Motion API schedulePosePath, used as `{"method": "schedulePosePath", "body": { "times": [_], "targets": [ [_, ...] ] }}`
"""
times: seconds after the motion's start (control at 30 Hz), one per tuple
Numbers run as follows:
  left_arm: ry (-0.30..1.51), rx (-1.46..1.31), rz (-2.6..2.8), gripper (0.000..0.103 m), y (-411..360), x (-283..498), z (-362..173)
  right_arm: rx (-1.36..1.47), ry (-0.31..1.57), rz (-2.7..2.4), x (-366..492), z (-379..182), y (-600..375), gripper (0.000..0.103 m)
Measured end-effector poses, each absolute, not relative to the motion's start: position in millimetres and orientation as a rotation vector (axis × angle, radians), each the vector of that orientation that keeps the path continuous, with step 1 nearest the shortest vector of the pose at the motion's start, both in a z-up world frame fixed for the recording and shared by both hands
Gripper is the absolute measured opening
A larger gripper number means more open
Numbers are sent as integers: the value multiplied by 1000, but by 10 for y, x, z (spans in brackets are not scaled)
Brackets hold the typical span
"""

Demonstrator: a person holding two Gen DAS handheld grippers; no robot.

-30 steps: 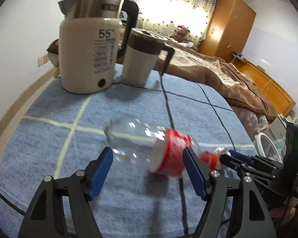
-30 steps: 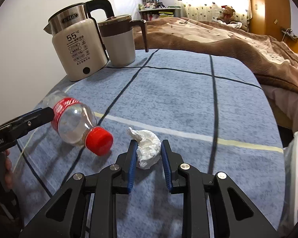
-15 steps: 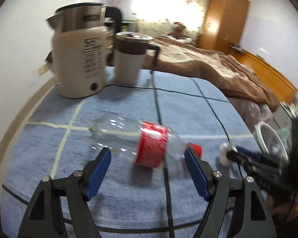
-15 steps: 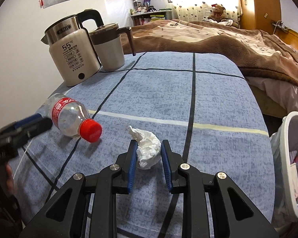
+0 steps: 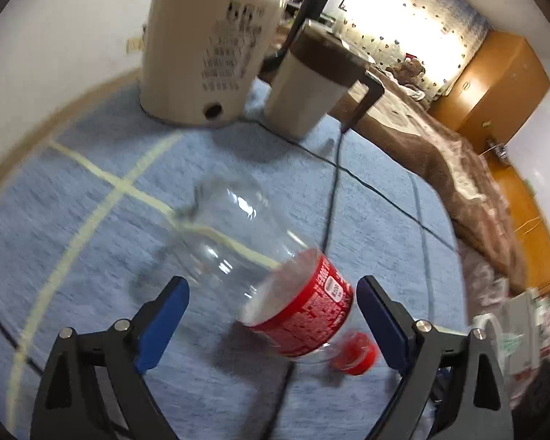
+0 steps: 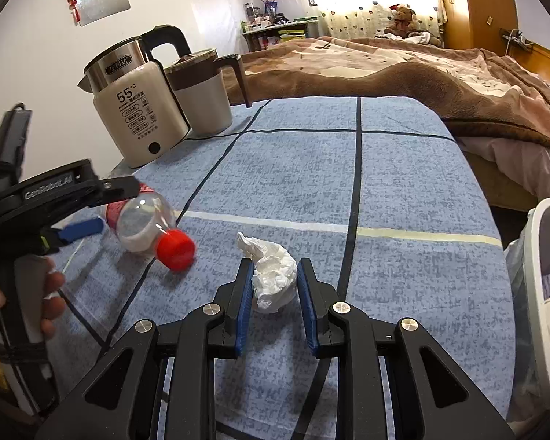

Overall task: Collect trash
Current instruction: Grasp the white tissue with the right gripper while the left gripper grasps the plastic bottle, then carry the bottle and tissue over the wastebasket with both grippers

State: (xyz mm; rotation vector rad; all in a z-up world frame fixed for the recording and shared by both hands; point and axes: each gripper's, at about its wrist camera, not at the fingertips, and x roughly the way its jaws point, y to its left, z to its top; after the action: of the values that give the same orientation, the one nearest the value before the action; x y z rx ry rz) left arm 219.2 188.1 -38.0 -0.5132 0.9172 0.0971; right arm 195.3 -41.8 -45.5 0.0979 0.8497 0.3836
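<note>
The left tongs [image 5: 271,306] are opening wide over the bottle [image 5: 260,275], their blue pads [image 5: 163,315] standing clear of it on either side. The bottle is lying on its side on the blue cloth [image 5: 73,183] of the tabletop, clear body toward the kettle [image 5: 209,55], red label and red cap [image 5: 354,355] toward the camera. In the right wrist view the left tongs [image 6: 102,207] are hanging over the bottle [image 6: 143,225], with a hand [image 6: 51,293] wrapping their grip.

The right tongs [image 6: 273,293] are squeezing the tissue [image 6: 273,278], a crumpled white wad sitting on the cloth just beside the bottle's cap [image 6: 175,249]. A jug [image 6: 205,99] is standing against the kettle [image 6: 139,110] at the far corner. A white bin [image 6: 542,293] is showing past the tabletop's right edge, and a bed [image 6: 421,69] is lying beyond.
</note>
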Motion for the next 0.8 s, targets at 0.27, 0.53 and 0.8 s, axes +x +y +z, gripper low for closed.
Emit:
{"method": "schedulePosePath", "body": {
  "times": [0.27, 0.53, 0.8],
  "targets": [
    [956, -490, 87, 94, 1690, 2344, -477, 136, 841, 384, 1971, -448, -514, 25],
    [940, -470, 97, 82, 1609, 2412, -510, 165, 840, 370, 1985, -450, -644, 25],
    [907, -442, 86, 81, 1568, 2331, -448, 183, 824, 373, 1955, -417, -700, 25]
  ]
}}
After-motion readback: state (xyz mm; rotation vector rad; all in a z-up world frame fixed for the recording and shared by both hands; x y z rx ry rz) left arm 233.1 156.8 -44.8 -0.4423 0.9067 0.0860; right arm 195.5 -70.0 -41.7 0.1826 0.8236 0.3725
